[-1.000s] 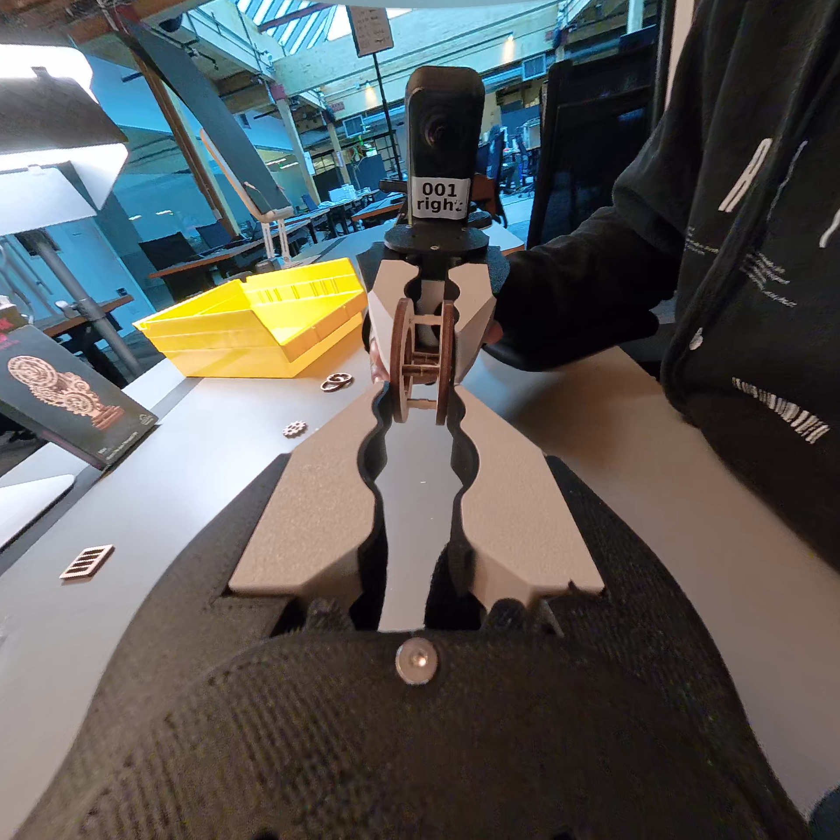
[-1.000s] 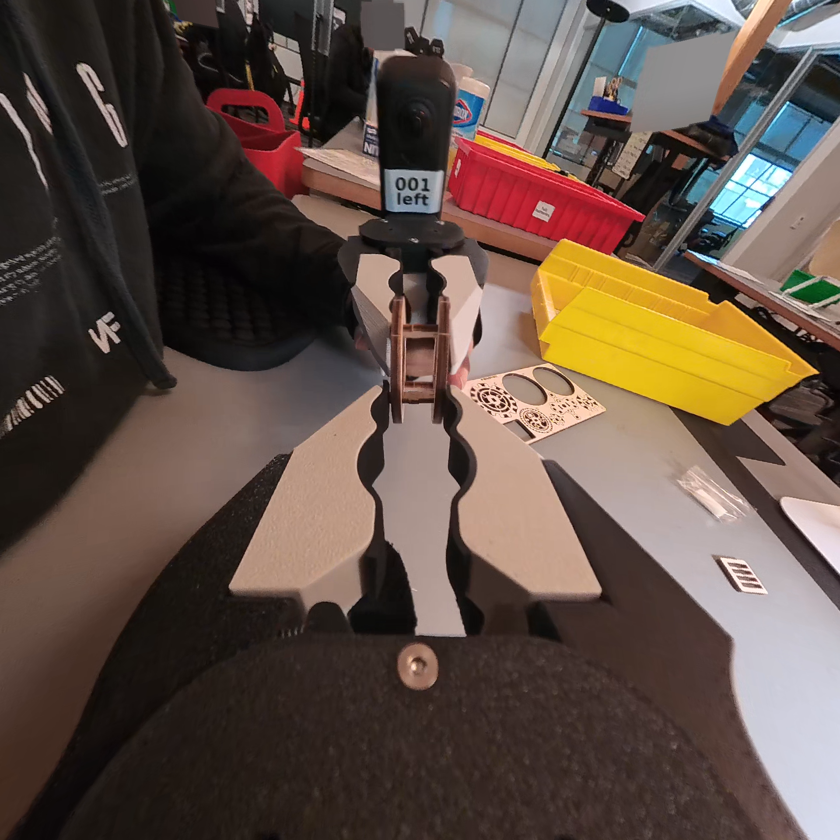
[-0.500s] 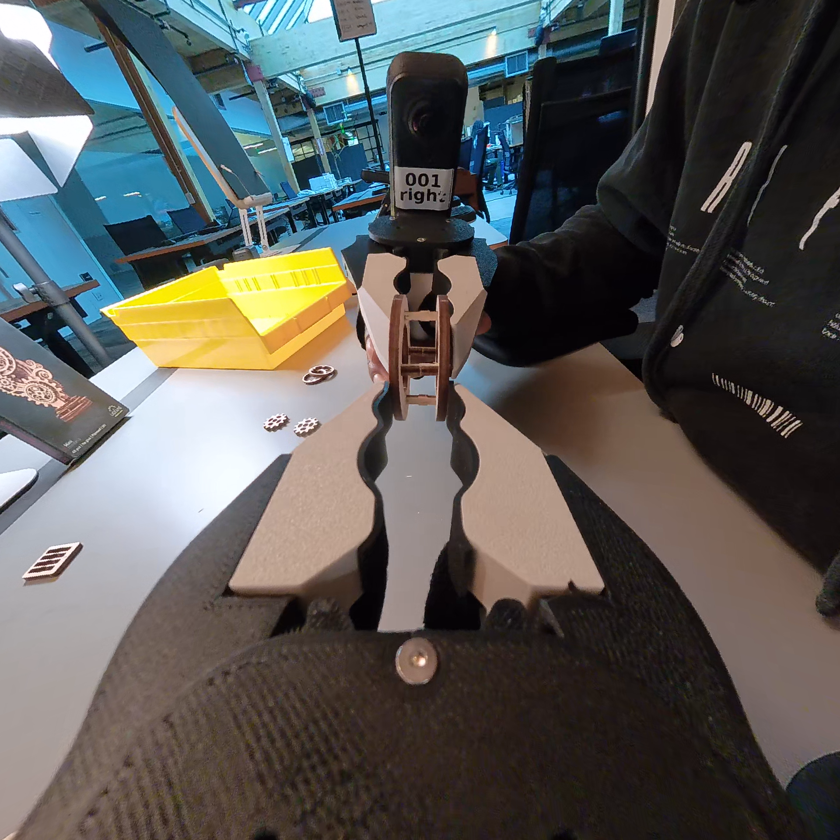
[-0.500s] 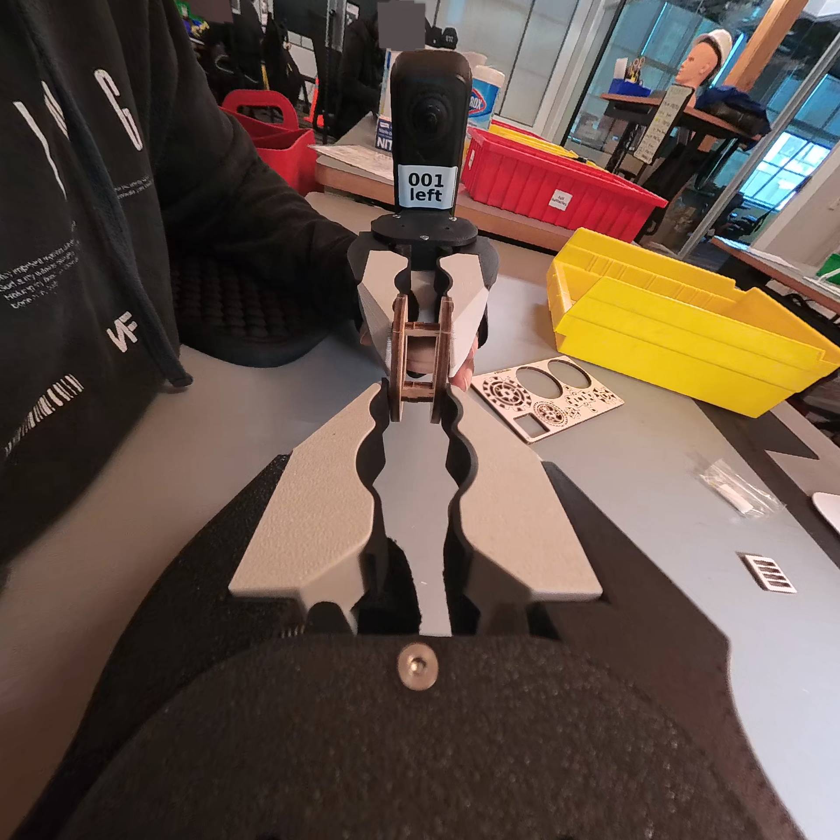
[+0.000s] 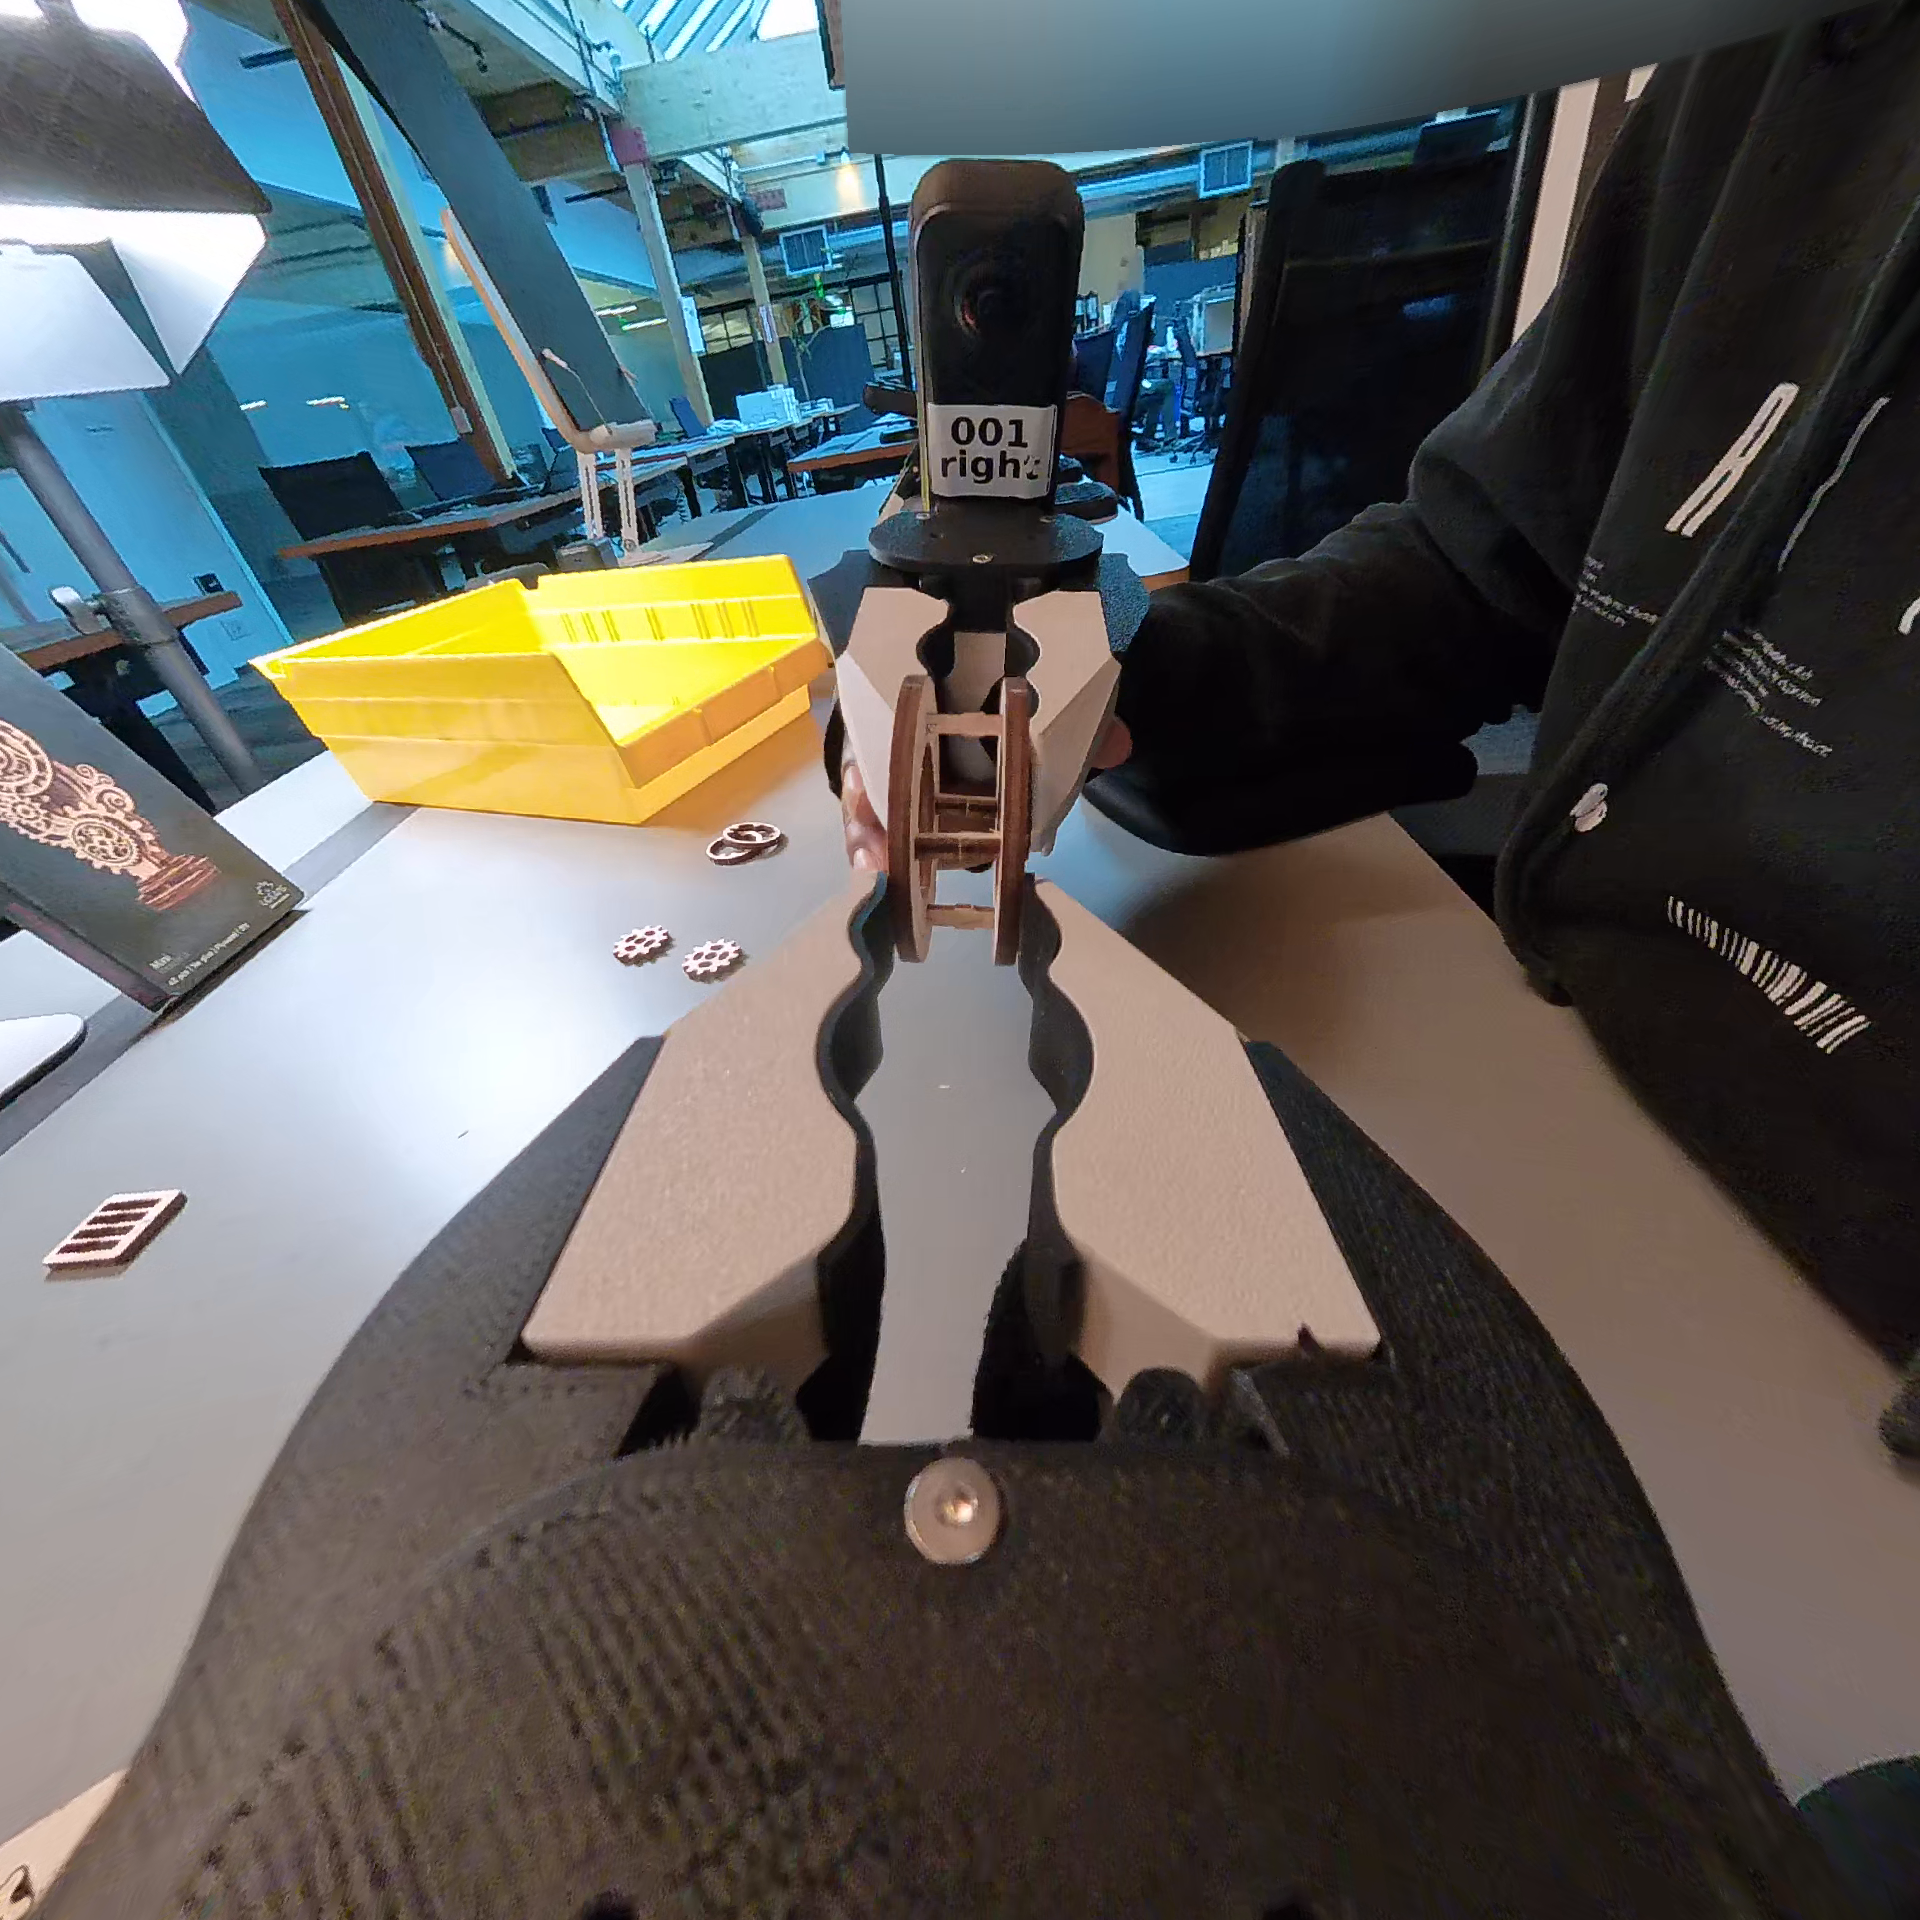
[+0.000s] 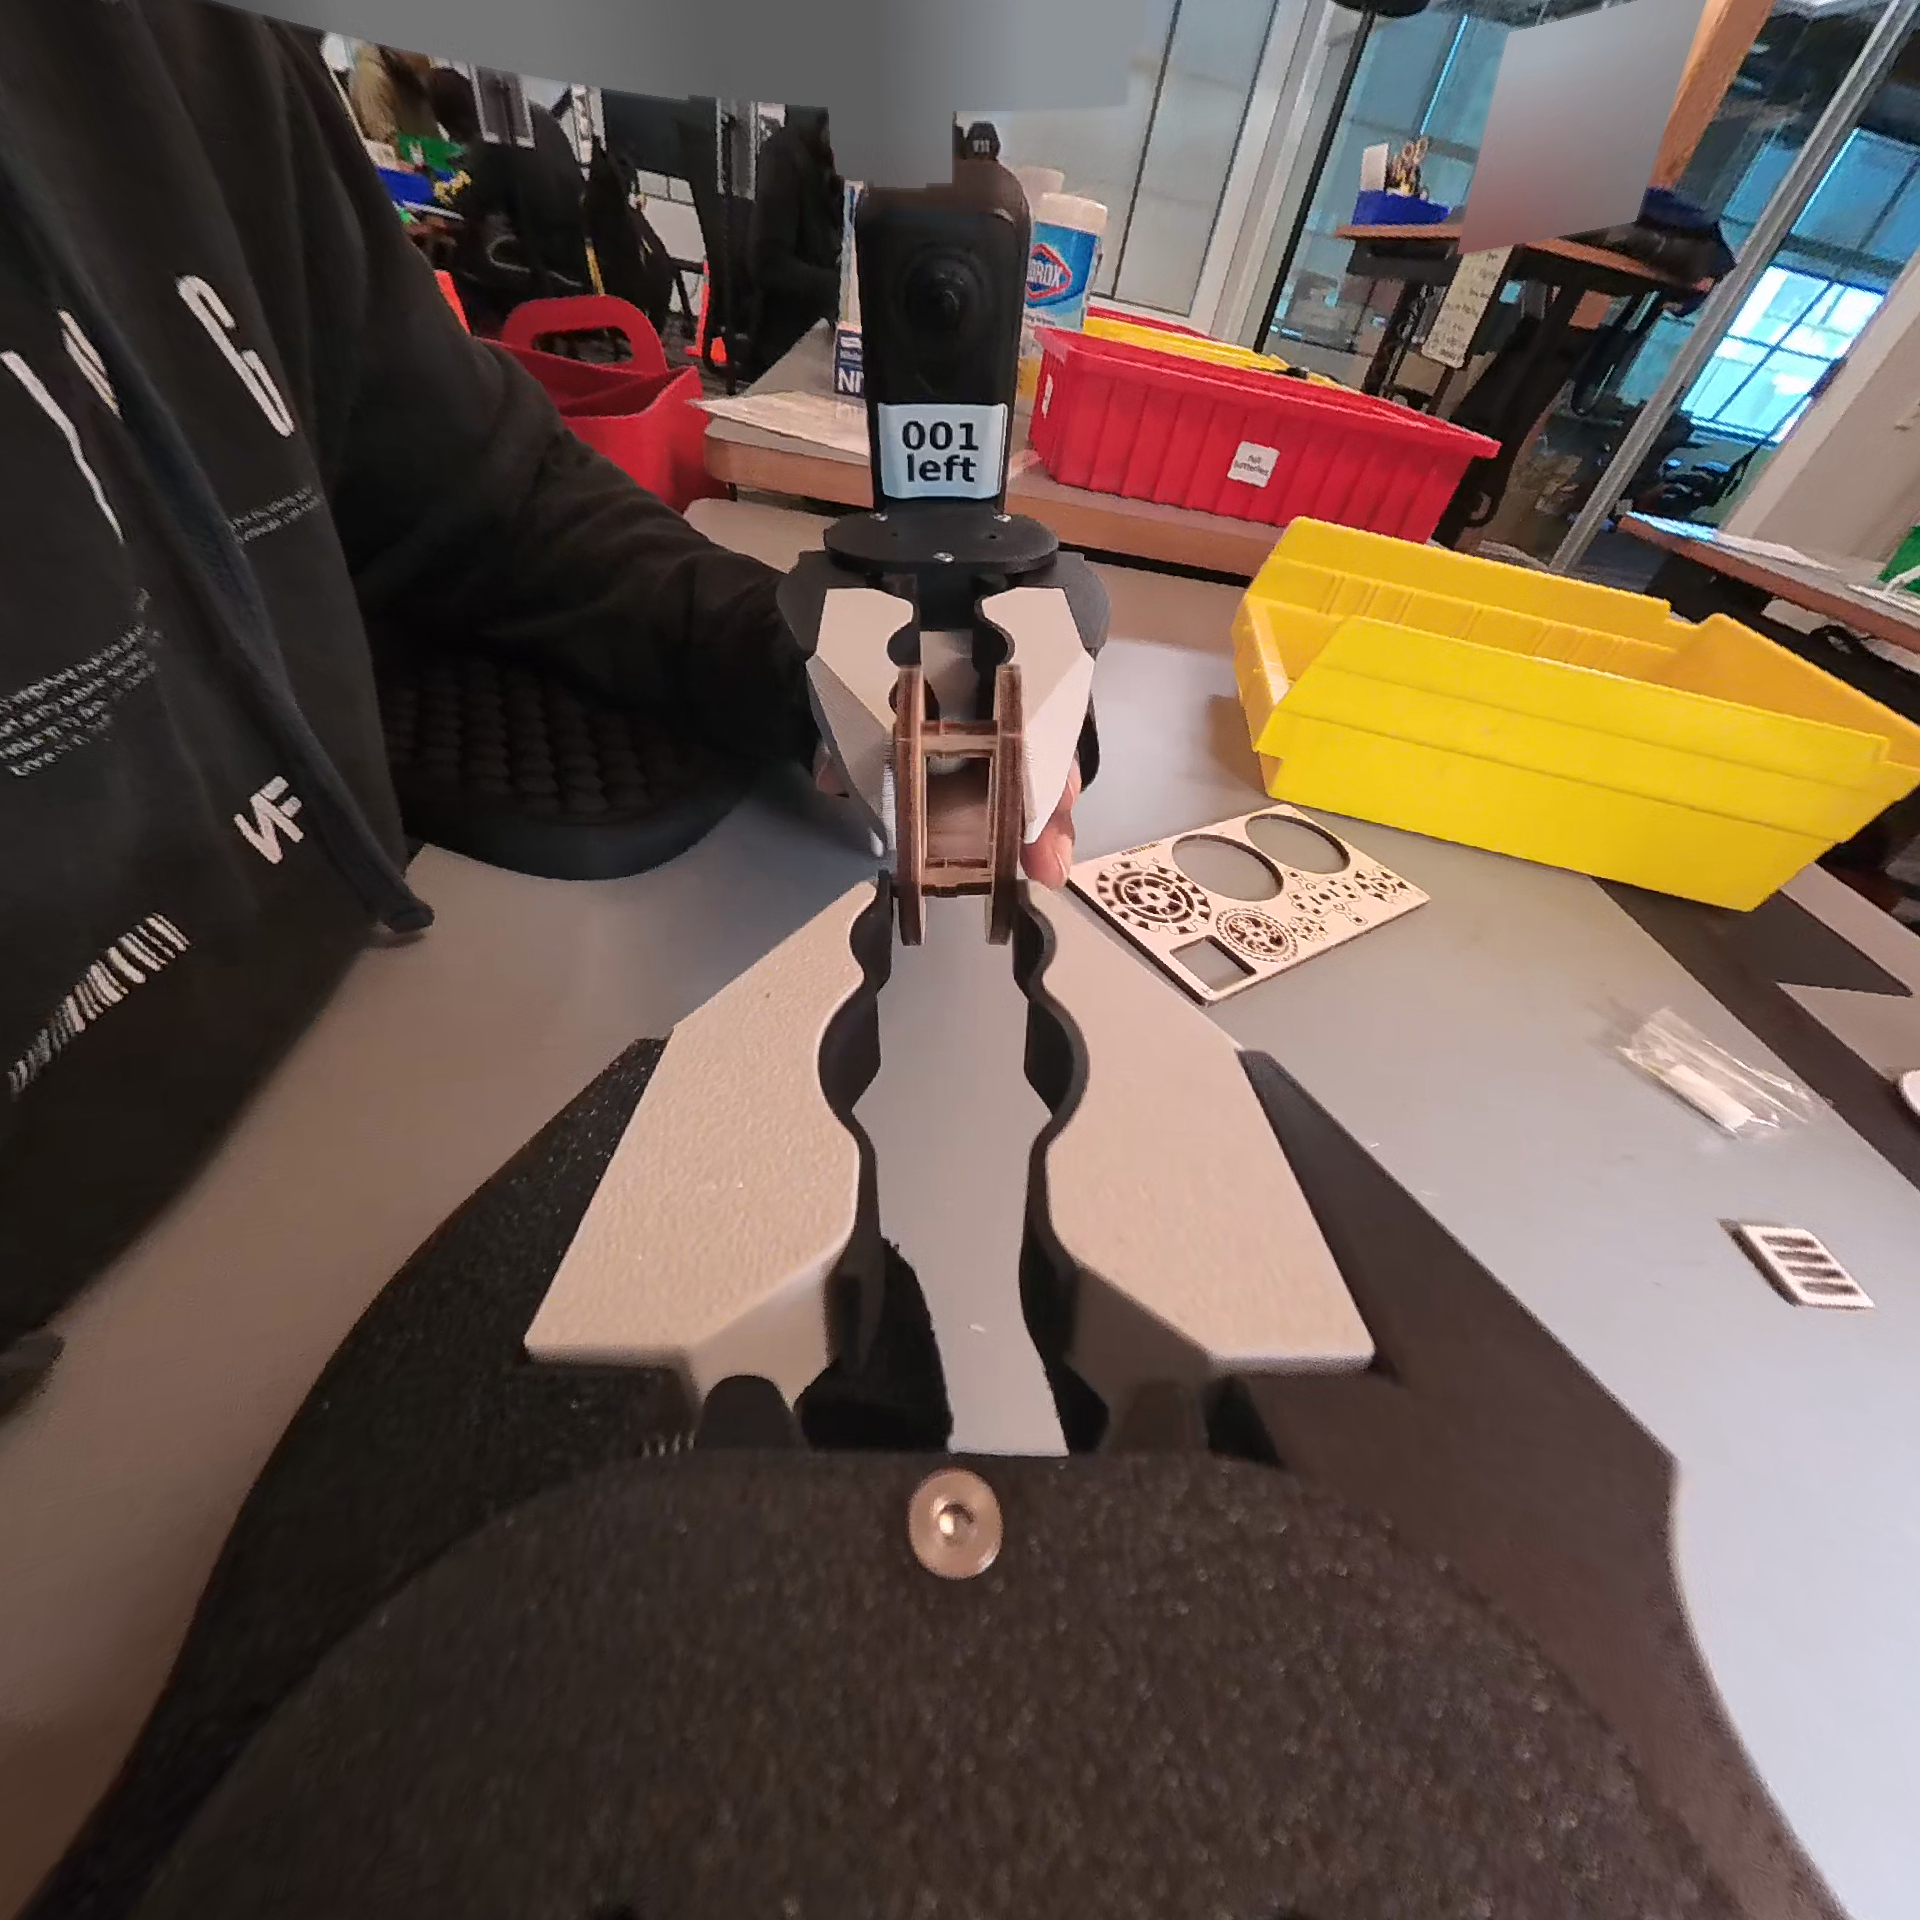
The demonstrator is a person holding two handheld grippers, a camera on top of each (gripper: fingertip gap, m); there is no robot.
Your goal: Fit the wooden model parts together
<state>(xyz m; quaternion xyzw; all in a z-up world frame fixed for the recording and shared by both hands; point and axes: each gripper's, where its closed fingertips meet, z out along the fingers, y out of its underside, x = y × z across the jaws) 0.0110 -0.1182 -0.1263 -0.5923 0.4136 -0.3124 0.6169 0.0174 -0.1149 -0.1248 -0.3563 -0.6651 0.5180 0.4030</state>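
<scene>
A small wooden wheel assembly [image 5: 961, 821], two brown discs joined by pale crossbars, hangs above the grey table. My left gripper [image 5: 956, 920] is shut on its near lower edge. My right gripper [image 5: 977, 675] faces it from the far side and clamps the same assembly. In the right wrist view the assembly [image 6: 956, 800] sits between my right gripper [image 6: 956, 914] and the left gripper [image 6: 951, 675] opposite. A hand shows behind each far gripper. A cut-out wooden parts sheet [image 6: 1247, 894] lies flat on the table.
A yellow bin [image 5: 561, 686] stands at the back; it also shows in the right wrist view [image 6: 1558, 727]. Two small gears [image 5: 675, 951], linked rings [image 5: 743, 842] and a slotted piece [image 5: 114, 1226] lie loose. A plastic bag [image 6: 1704, 1070] lies right. A person in a black hoodie [image 5: 1714, 727] sits close. My two grippers' fingertips are within a few centimetres of each other.
Both grippers keep their hold on the wheel assembly. The pair has shifted slightly over the table, so the background has moved a little in both views.
</scene>
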